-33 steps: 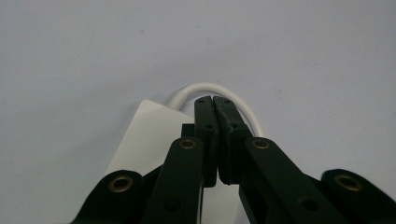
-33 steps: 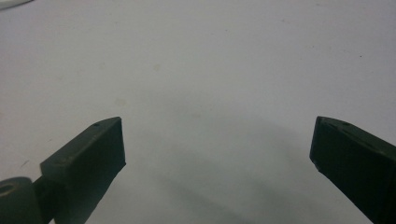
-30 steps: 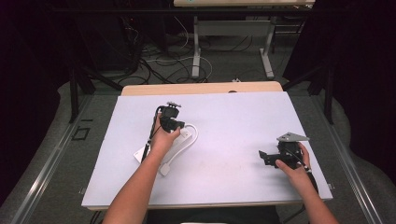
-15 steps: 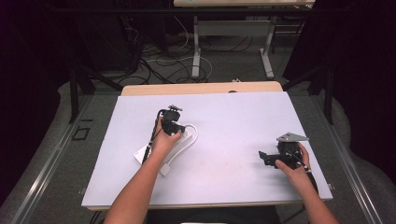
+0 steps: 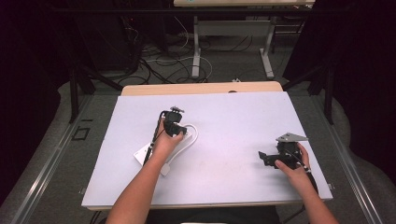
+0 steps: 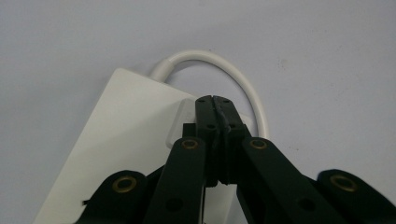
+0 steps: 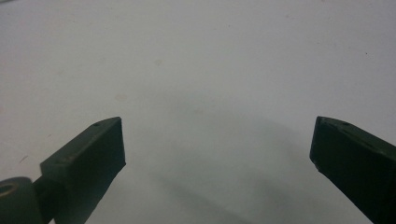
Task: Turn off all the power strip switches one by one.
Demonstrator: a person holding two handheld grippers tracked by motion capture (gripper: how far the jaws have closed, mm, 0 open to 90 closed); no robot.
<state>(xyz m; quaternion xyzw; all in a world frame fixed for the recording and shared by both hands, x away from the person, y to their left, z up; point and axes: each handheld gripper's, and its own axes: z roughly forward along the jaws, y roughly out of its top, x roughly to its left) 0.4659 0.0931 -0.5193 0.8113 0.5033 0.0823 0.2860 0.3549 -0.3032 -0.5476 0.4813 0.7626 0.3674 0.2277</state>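
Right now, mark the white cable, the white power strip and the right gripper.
white cable (image 6: 233,74), left gripper view, top of its loop.
white power strip (image 6: 126,126), left gripper view, flat top face.
right gripper (image 5: 262,157), high view, between its fingertips.

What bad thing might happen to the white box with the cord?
The left gripper presses its shut jaws on the white power strip, near a raised part that may be a switch; it might skid across the smooth table. Its looped cord could snag the jaws. The right gripper hangs open, too far to steady it.
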